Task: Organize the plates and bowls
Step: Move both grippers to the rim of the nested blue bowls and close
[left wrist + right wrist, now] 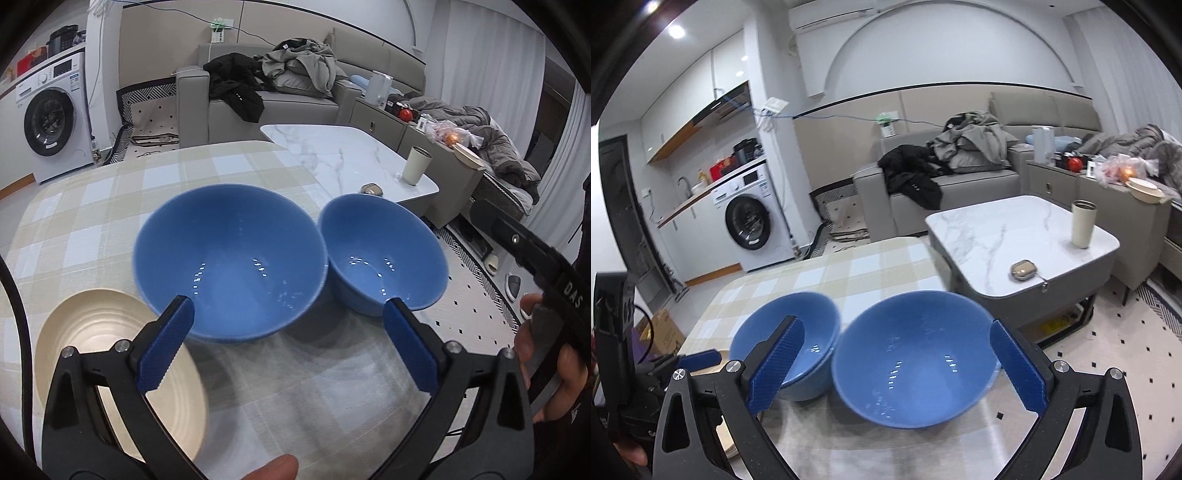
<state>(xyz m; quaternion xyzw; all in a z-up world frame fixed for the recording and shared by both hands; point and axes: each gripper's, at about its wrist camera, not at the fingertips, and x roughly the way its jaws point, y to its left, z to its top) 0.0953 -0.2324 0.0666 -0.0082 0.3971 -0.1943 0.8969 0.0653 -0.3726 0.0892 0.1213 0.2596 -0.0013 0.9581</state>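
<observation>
Two blue bowls sit side by side on the checked tablecloth, rims touching or very nearly so. From the left wrist camera, the bigger bowl takes the middle and the smaller bowl sits to its right, close to the table's right edge. Both are upright and empty, with ceiling lights glinting on their glaze. Near left of the big bowl lies a cream ribbed plate, partly under the left finger.

The left gripper hangs just short of the bowls, its blue pads spread wide with nothing between them; one fingertip overlaps the big bowl's near rim in the picture, the other sits at the small bowl's near edge. A thumb shows at the bottom edge.

Over on the right wrist camera, the right gripper is also spread wide and holding nothing, and the bowl nearest it fills the gap between the pads. The other bowl peeks out behind the left pad. Contact with either bowl is not visible.

Beyond the table stands a white marble coffee table with a cream tumbler on it. Farther back are a grey sofa heaped with clothes and a washing machine at far left.
</observation>
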